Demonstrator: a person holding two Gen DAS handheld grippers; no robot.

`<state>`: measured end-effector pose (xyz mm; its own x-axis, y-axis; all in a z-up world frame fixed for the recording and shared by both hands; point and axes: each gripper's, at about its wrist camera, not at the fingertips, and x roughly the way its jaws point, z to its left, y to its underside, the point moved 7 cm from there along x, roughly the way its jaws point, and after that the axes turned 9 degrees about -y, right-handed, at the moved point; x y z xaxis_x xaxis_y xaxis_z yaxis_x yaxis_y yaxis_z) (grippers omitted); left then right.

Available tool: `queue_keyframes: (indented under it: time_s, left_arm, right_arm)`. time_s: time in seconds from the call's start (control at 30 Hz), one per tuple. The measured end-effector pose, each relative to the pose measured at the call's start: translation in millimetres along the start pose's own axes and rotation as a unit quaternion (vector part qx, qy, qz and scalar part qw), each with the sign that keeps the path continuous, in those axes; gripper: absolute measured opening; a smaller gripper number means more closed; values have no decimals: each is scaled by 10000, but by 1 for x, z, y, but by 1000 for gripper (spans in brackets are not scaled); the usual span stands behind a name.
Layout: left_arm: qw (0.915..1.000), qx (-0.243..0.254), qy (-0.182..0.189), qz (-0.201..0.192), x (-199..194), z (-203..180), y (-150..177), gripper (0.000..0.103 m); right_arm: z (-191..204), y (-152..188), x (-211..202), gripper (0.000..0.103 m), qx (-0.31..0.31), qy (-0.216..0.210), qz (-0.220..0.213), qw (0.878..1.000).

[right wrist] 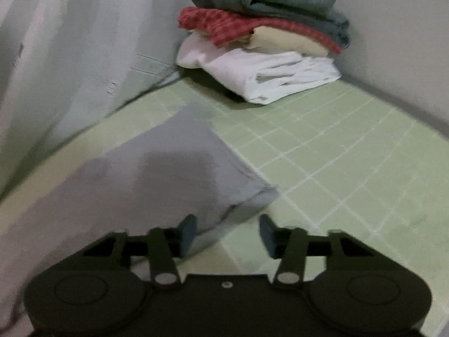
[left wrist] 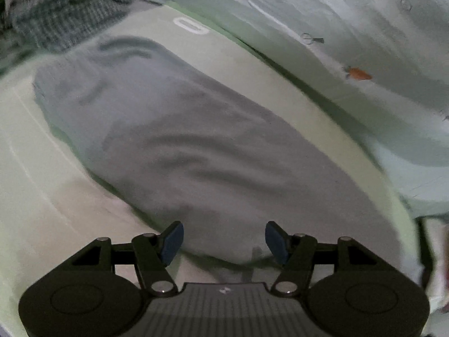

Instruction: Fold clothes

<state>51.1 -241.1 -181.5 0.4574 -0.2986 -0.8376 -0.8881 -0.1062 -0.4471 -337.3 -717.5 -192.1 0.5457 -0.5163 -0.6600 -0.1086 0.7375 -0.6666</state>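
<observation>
A grey garment (left wrist: 196,146) lies folded into a long strip on the green cutting mat (left wrist: 280,84). My left gripper (left wrist: 224,240) hovers over its near end, jaws open, nothing between the blue pads. In the right wrist view the same grey garment (right wrist: 157,168) shows a folded corner pointing right on the mat (right wrist: 336,154). My right gripper (right wrist: 228,233) is open just above that edge; the cloth lies under the left pad and is not pinched.
A stack of folded clothes (right wrist: 263,36), dark green, red, cream and white, sits at the mat's far corner by the wall. A pale patterned sheet (left wrist: 350,42) hangs along one side. A knitted dark item (left wrist: 64,11) lies at the far left.
</observation>
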Motion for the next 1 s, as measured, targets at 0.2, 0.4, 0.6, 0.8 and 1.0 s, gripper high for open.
queue_keyframes:
  time_s: [0.2,0.4,0.6,0.8,1.0]
  left_arm:
    - [9991,-389,-46,153,18,-15,7,61]
    - [9967,-702,-176,374,31,-13,9,61]
    - [9936,-969,-362,443,37,-7,8,15]
    - [9935,-962,-455,415,30,-2,3,2]
    - [9953,-932,-174,178,-5,2,-3,2]
  right_arm:
    - [-6,-9,28,32,193,-111,97,9997]
    - [-17,-16,44,32,457,113,68,9989]
    - [-25,-25,41,5,607,165,-133,9979]
    - [-25,-47,19,1,483,148,-577,9971]
    - [-26,-80,-18,0,618,48,-1161,9913]
